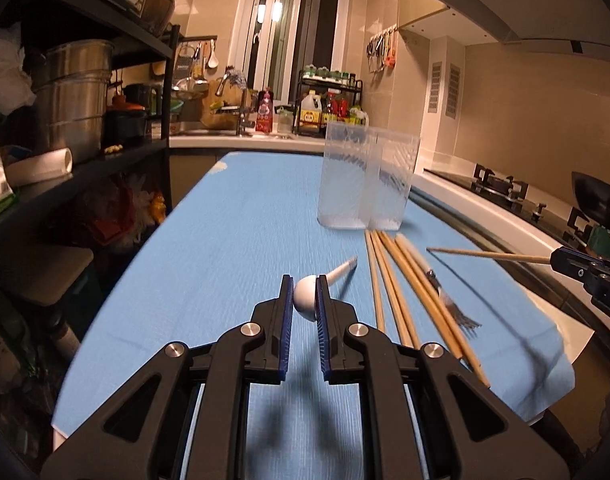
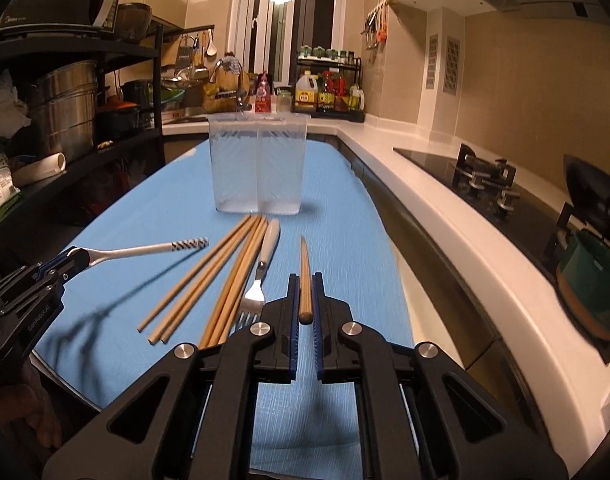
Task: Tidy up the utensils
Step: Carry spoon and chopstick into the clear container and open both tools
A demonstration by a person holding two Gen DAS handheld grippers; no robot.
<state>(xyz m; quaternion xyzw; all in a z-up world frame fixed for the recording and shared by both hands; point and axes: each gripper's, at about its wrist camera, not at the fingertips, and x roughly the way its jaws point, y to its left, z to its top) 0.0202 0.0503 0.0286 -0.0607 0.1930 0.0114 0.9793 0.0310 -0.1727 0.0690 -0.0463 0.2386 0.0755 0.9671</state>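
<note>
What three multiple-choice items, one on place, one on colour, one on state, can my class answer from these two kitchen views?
1. Where is the fork?
A. In the clear holder
B. On the cloth beside the loose chopsticks
C. On the stove

2. What colour is the cloth?
A. Blue
B. Red
C. Green

3. What does the left tool hold?
A. Nothing
B. A chopstick
C. The white spoon

Key: 1 B, it lies flat against the loose chopsticks, short of the clear holder. 2 A, blue in both views. 3 C, its pads clamp the white spoon; the right tool has the single chopstick.
</note>
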